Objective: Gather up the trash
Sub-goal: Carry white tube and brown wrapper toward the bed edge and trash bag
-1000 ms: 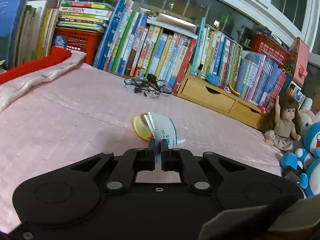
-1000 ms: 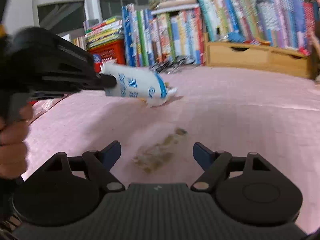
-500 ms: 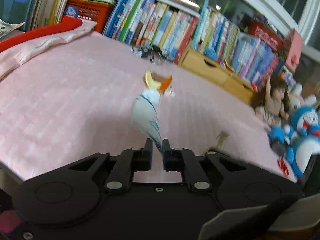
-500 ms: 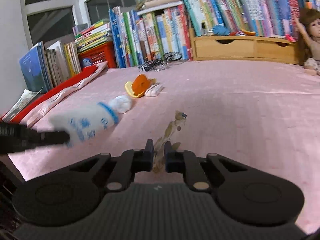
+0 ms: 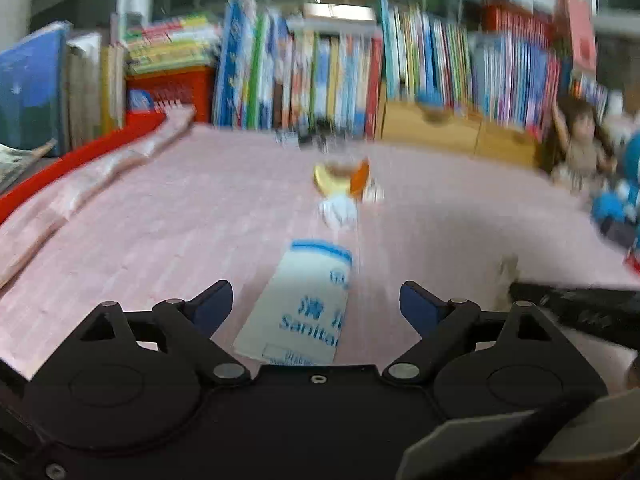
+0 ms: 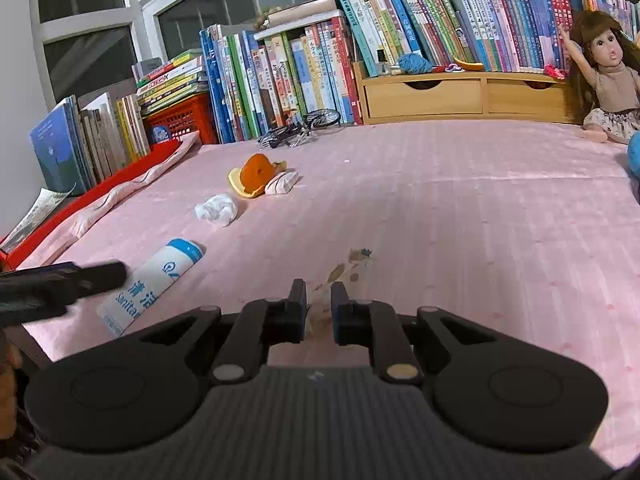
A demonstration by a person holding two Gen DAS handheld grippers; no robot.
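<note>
A white and blue sanitary-bag packet (image 5: 308,300) lies flat on the pink bedcover (image 5: 160,240). It sits between the wide-apart fingers of my left gripper (image 5: 316,298), whose jaws are opening; the pads do not touch it. The right wrist view shows the same packet (image 6: 156,280) beside a left finger (image 6: 80,280). My right gripper (image 6: 319,300) is nearly shut on a thin brown scrap (image 6: 340,270), its jaws easing apart slightly. Farther off lie a crumpled white tissue (image 6: 216,209), an orange and yellow peel (image 6: 256,176) and a small wrapper (image 6: 282,182).
Rows of books (image 6: 280,72) and a wooden drawer unit (image 6: 460,96) line the far edge. A model bicycle (image 6: 300,130) lies before the books. A doll (image 6: 608,80) sits far right. A red rail with folded pink cloth (image 6: 120,192) runs along the left.
My left gripper went from shut on the packet to wide open, and the packet now lies on the bed. My right gripper closed from open onto the brown scrap.
</note>
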